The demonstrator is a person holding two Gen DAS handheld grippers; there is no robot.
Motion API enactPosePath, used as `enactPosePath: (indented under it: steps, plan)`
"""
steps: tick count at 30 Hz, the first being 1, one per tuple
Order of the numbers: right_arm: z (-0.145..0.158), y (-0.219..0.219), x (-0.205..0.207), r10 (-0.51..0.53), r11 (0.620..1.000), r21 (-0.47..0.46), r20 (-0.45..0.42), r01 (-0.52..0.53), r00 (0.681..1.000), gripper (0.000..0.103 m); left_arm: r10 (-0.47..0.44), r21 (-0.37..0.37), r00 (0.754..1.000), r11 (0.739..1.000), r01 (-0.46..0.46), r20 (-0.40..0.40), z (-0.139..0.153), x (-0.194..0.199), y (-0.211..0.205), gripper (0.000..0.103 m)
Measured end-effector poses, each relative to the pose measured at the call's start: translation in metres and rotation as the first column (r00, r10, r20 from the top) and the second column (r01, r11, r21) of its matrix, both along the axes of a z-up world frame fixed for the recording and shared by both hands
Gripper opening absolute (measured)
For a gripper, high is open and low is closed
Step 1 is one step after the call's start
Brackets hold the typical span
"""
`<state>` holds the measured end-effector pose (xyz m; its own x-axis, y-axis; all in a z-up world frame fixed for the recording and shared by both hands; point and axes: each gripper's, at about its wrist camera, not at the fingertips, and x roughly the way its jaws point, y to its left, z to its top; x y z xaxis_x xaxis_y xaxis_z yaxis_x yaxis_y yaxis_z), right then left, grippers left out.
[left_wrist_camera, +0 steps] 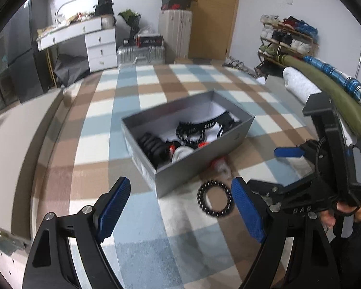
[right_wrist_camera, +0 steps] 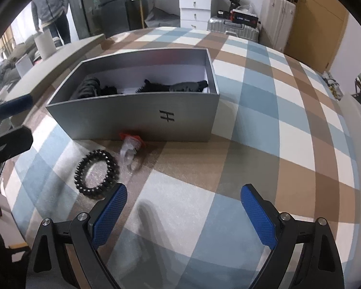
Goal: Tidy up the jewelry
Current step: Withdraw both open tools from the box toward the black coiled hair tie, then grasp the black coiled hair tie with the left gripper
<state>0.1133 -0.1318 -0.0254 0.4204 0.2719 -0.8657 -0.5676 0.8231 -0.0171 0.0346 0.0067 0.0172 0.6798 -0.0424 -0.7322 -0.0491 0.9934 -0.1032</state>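
A grey open box (left_wrist_camera: 192, 163) stands on the checked bedspread and holds several dark bracelets and bands; it also shows in the right wrist view (right_wrist_camera: 137, 118). A black beaded bracelet (left_wrist_camera: 215, 198) lies on the spread just outside the box, also seen in the right wrist view (right_wrist_camera: 97, 172). A clear and red plastic piece (left_wrist_camera: 220, 165) lies against the box wall, also in the right wrist view (right_wrist_camera: 130, 148). My left gripper (left_wrist_camera: 180, 207) is open and empty, the bracelet just inside its right finger. My right gripper (right_wrist_camera: 184, 214) is open and empty, right of the bracelet.
The checked bedspread (right_wrist_camera: 264, 125) covers a bed. White drawers (left_wrist_camera: 99, 48), suitcases (left_wrist_camera: 174, 33) and a shoe rack (left_wrist_camera: 286, 38) stand along the far wall. A person (right_wrist_camera: 51, 9) stands at the far left. Rolled towels and mats (left_wrist_camera: 325, 86) lie at the right.
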Motion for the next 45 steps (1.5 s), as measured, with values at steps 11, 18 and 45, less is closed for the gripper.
enactPosePath:
  steps: [11, 18, 45]
  plan:
    - [-0.008, 0.003, 0.001, 0.008, 1.0, -0.017, -0.023, -0.009, 1.0, 0.096, -0.09, -0.034, 0.991, 0.996, 0.087, -0.096, -0.018, 0.002, -0.011, 0.082]
    - [-0.007, 0.004, -0.001, 0.017, 1.0, -0.023, -0.021, -0.017, 1.0, 0.096, -0.159, -0.007, 0.98, 0.987, 0.159, -0.12, -0.027, 0.003, -0.027, 0.082]
    - [-0.005, 0.001, -0.002, 0.027, 0.998, -0.053, -0.014, -0.027, 1.0, 0.096, -0.169, 0.047, 0.974, 0.983, 0.178, -0.149, -0.044, 0.012, -0.041, 0.05]
